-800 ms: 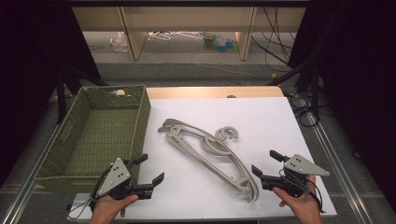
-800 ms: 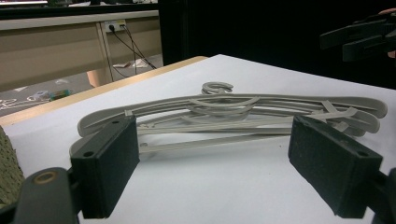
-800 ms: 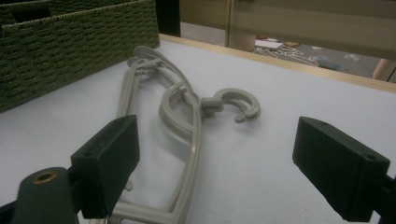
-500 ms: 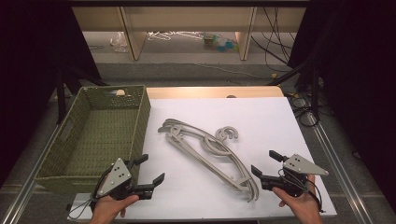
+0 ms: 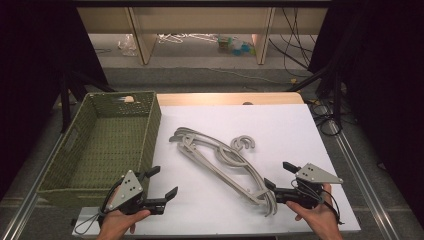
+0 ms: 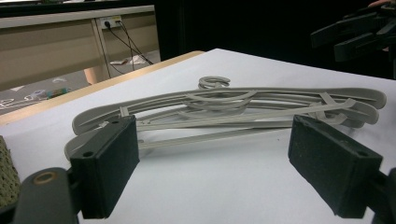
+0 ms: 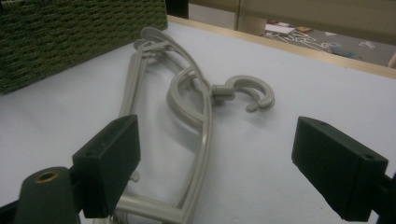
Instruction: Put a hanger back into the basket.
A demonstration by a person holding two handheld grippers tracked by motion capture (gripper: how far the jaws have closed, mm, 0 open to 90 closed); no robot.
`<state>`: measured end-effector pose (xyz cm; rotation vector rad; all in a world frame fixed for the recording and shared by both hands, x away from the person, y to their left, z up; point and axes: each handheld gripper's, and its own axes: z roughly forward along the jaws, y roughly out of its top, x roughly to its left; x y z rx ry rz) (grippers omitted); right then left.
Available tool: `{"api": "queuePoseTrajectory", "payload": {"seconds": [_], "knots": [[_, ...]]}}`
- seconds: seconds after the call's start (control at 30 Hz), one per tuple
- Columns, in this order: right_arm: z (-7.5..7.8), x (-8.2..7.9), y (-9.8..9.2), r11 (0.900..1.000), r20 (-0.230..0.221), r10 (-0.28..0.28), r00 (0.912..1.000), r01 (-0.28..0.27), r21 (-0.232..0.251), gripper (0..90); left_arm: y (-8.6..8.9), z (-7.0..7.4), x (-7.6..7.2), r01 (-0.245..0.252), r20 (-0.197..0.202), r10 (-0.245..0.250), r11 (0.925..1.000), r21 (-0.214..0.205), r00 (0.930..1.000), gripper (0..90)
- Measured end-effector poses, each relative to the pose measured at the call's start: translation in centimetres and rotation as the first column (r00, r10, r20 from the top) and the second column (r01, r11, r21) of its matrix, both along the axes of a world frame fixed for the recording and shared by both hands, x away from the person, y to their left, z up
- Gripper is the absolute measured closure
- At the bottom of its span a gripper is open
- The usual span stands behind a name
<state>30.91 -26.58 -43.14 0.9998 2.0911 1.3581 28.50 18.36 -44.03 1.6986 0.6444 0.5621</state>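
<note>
Nothing moved since earlier frames: left gripper and right gripper, jaws wide and empty, flank stacked grey hangers beside green basket

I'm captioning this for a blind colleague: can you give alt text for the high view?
Grey plastic hangers lie stacked on a white table, beside a green woven basket. The left hand-held gripper and right hand-held gripper rest open near them.

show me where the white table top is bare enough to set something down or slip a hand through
Bare: the white table top right of the hangers, out to its right edge, and the near strip between the left gripper and the hangers. The green basket is empty too. Crowded: the diagonal middle, down to the right gripper.
</note>
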Motion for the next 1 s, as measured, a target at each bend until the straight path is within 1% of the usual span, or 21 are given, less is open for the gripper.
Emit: {"api": "queuePoseTrajectory", "payload": {"seconds": [0.1, 0.13, 0.2, 0.27, 0.3, 0.33, 0.4, 0.43, 0.5, 0.57, 0.67, 0.7, 0.73, 0.77, 0.8, 0.83, 0.87, 0.9, 0.93, 0.97, 1.0], "knots": [[0.1, 0.6, 0.3, 0.9994, -0.027, 0.008, 0.9996, -0.009, -0.034, 16.6, -0.1, -0.1, 0.1, 0.0, -0.001, 0.0, 1.0, -0.001, 1.0, 16.0], [0.1, 0.9, 0.6, 0.9992, -0.038, 0.022, 0.999, -0.024, -0.032, 17.2, -0.1, -0.1, 0.0, -0.003, -0.003, 0.003, 1.0, 0.006, 1.0, 16.0], [0.1, 1.4, 1.0, 0.9967, -0.053, 0.032, 0.9981, -0.035, -0.073, 20.5, -0.1, -0.1, 0.1, 0.001, -0.005, -0.001, 0.9999, 0.013, 1.0, 16.0], [0.0, 2.0, 1.5, 0.9932, -0.072, 0.044, 0.9964, -0.051, -0.104, 22.0, -0.3, -0.2, 0.1, 0.001, -0.011, -0.001, 1.0, 0.004, 0.9999, 16.0], [-0.1, 2.4, 1.7, 0.9915, -0.087, 0.05, 0.995, -0.06, -0.116, 22.5, -0.3, -0.2, 0.1, 0.009, 0.001, -0.009, 0.9997, 0.022, 1.0, 16.0], [-0.1, 2.8, 2.0, 0.9894, -0.112, 0.042, 0.9928, -0.057, -0.134, 23.6, -0.4, -0.2, 0.0, 0.008, -0.009, -0.007, 0.9999, 0.014, 0.9999, 16.0], [-0.2, 3.8, 2.5, 0.9838, -0.138, 0.042, 0.9895, -0.065, -0.167, 25.5, -0.5, -0.3, 0.0, 0.013, -0.009, -0.013, 0.9997, 0.018, 0.9999, 16.0], [-0.2, 4.2, 2.7, 0.9825, -0.171, 0.038, 0.9846, -0.068, -0.173, 25.7, -0.5, -0.3, 0.0, 0.013, -0.01, -0.013, 0.9997, 0.021, 0.9999, 16.0], [-0.5, 5.2, 3.2, 0.9751, -0.199, 0.045, 0.9789, -0.086, -0.204, 29.0, -0.5, -0.3, 0.0, 0.016, -0.006, -0.016, 0.9996, 0.023, 0.9999, 16.1], [-0.7, 5.9, 3.6, 0.9716, -0.234, 0.042, 0.9713, -0.095, -0.217, 32.4, -0.5, -0.3, 0.0, 0.014, -0.008, -0.014, 0.9997, 0.019, 0.9999, 16.1], [-1.1, 6.9, 4.1, 0.9623, -0.27, 0.052, 0.9614, -0.12, -0.244, 37.5, -0.5, -0.3, 0.0, 0.013, -0.009, -0.012, 0.9998, 0.018, 0.9999, 16.1], [-1.1, 7.2, 4.3, 0.959, -0.287, 0.057, 0.9563, -0.132, -0.251, 40.7, -0.5, -0.3, 0.0, 0.013, -0.01, -0.013, 0.9997, 0.021, 0.9999, 16.1], [-1.3, 7.4, 4.5, 0.9617, -0.269, 0.067, 0.9609, -0.134, -0.239, 43.6, -0.5, -0.3, 0.0, 0.012, -0.012, -0.012, 0.9997, 0.02, 0.9999, 16.1], [-1.3, 7.6, 4.6, 0.9608, -0.276, 0.062, 0.9592, -0.132, -0.244, 44.1, -0.5, -0.3, 0.0, 0.012, -0.014, -0.011, 0.9997, 0.02, 0.9998, 16.1], [-1.5, 7.8, 4.7, 0.9601, -0.282, 0.071, 0.9569, -0.142, -0.241, 44.3, -0.5, -0.3, 0.0, 0.014, -0.011, -0.013, 0.9997, 0.021, 0.9998, 16.1], [-1.4, 7.8, 4.9, 0.9614, -0.311, 0.058, 0.9487, -0.137, -0.238, 44.6, -0.5, -0.3, 0.0, 0.014, -0.011, -0.013, 0.9997, 0.021, 0.9998, 16.1], [-1.5, 7.9, 5.0, 0.9595, -0.323, 0.042, 0.9455, -0.128, -0.251, 45.1, -0.6, -0.3, 0.0, 0.014, -0.016, -0.014, 0.9997, 0.02, 0.9998, 16.1], [-1.6, 8.1, 5.0, 0.9575, -0.333, 0.04, 0.9421, -0.132, -0.257, 46.0, -0.5, -0.2, 0.1, 0.023, -0.001, -0.023, 0.9992, 0.033, 0.9997, 16.1], [-1.8, 8.3, 5.1, 0.9583, -0.329, 0.043, 0.9434, -0.132, -0.253, 47.4, -0.5, -0.2, 0.1, 0.023, -0.001, -0.023, 0.9992, 0.031, 0.9997, 16.1], [-1.8, 8.4, 5.2, 0.9567, -0.351, 0.042, 0.9356, -0.139, -0.256, 49.1, -0.5, -0.2, 0.1, 0.023, -0.001, -0.023, 0.9992, 0.031, 0.9997, 16.2], [-1.9, 8.5, 5.3, 0.9559, -0.35, 0.043, 0.9356, -0.141, -0.258, 50.0, -0.5, -0.2, 0.1, 0.021, -0.003, -0.021, 0.9993, 0.031, 0.9998, 16.3]]}}
